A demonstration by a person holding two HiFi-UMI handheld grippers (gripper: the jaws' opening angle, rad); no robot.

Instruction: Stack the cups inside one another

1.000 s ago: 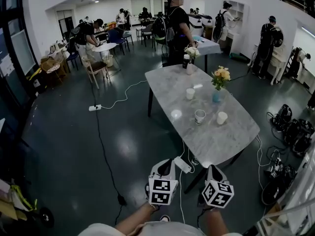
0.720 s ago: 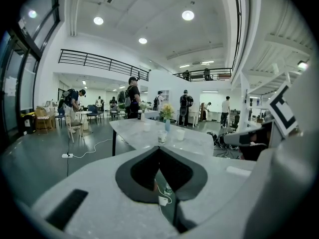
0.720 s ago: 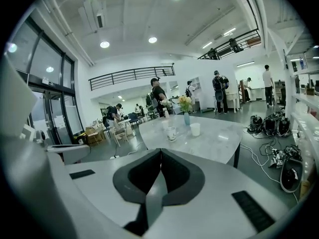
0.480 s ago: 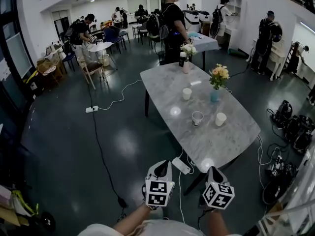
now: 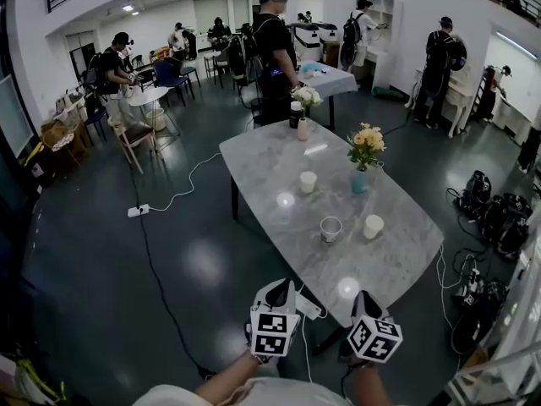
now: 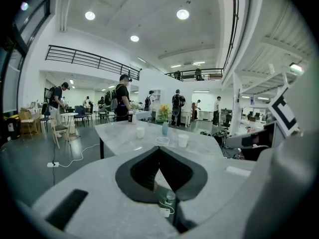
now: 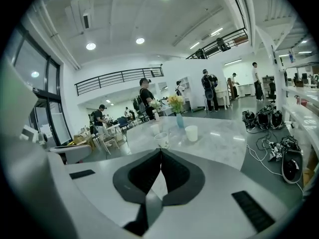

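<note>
Left tongs (image 6: 158, 149) and right tongs (image 7: 160, 152) were both clenched, empty — we held them short of the surface (image 5: 262, 167). Three cups (image 5: 330, 229) stood apart mid-surface. We judged them light, thin-walled: pinch one wall gently.

No words, numbers or brand names are legible. The only printed marks are black-and-white square patterns on the cube (image 5: 273, 332) of the left gripper (image 5: 281, 287) and the cube (image 5: 374, 339) of the right gripper (image 5: 365, 295), both at the near end of the table (image 5: 262, 155).
</note>
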